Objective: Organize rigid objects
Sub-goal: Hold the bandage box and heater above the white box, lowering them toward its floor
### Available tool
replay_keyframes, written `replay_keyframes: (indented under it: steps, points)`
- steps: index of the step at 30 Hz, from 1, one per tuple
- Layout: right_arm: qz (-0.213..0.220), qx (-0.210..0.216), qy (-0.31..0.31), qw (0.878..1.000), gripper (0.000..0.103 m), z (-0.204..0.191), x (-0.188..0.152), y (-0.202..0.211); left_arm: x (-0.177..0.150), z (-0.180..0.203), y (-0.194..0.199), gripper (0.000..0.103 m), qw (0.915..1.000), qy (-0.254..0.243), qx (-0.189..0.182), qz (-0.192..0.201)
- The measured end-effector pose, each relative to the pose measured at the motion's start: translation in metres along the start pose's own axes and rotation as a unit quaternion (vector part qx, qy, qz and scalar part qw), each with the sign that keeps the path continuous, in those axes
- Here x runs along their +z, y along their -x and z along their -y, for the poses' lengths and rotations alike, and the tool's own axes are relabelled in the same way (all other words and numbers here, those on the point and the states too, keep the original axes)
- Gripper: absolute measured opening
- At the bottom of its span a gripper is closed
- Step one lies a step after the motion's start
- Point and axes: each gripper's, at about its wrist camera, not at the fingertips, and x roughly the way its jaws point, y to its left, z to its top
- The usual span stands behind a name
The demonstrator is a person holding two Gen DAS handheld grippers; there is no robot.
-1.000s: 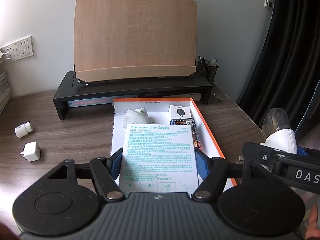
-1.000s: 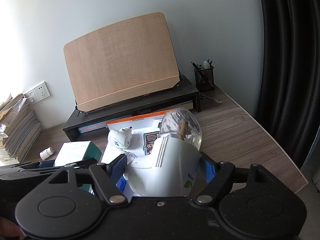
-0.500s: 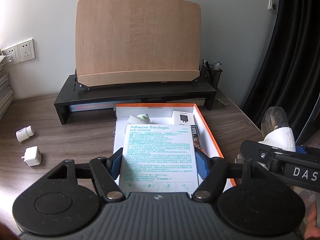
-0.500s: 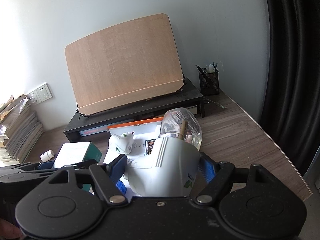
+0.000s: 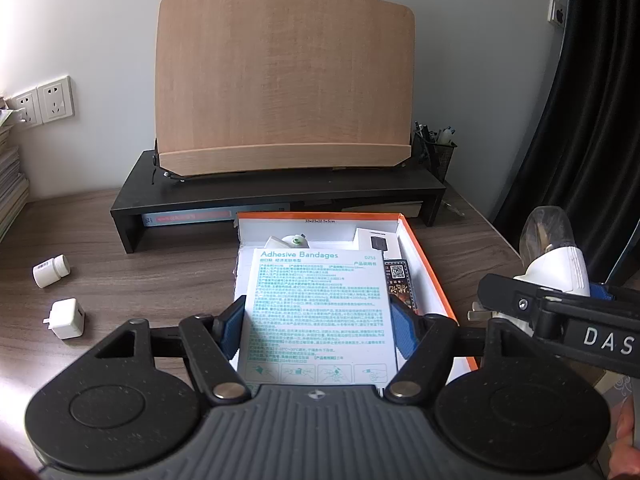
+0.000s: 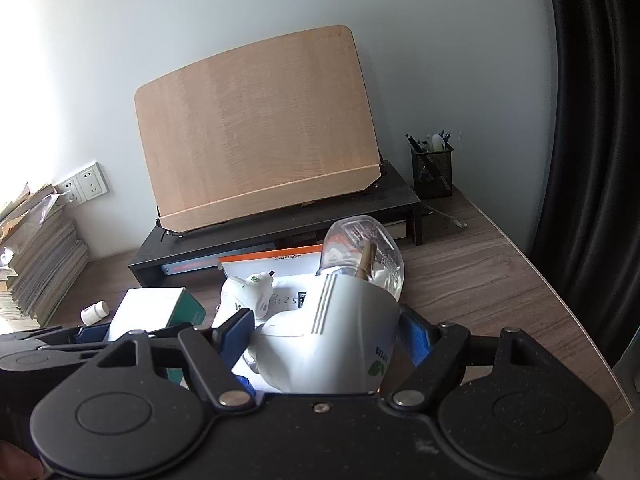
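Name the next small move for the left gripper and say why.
Probably lower the bandage box into the orange-rimmed tray and release: the left gripper grips it above the tray, whose near floor looks free.

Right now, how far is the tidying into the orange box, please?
Done: a white plug-in device and small cartons already lie in the orange box. In hand: the left gripper holds the Adhesive Bandages box above it; the right gripper holds a plug-in mosquito repeller. Left: the white pill bottle and white charger on the desk.
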Motion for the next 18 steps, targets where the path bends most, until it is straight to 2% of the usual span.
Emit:
replay_keyframes:
  steps: [18]
  points:
    - [-0.030,0.014,0.013,0.999,0.091,-0.008,0.000,-0.033,0.006,-0.018,-0.020,0.071,0.9997,0.013,0.015,-0.014]
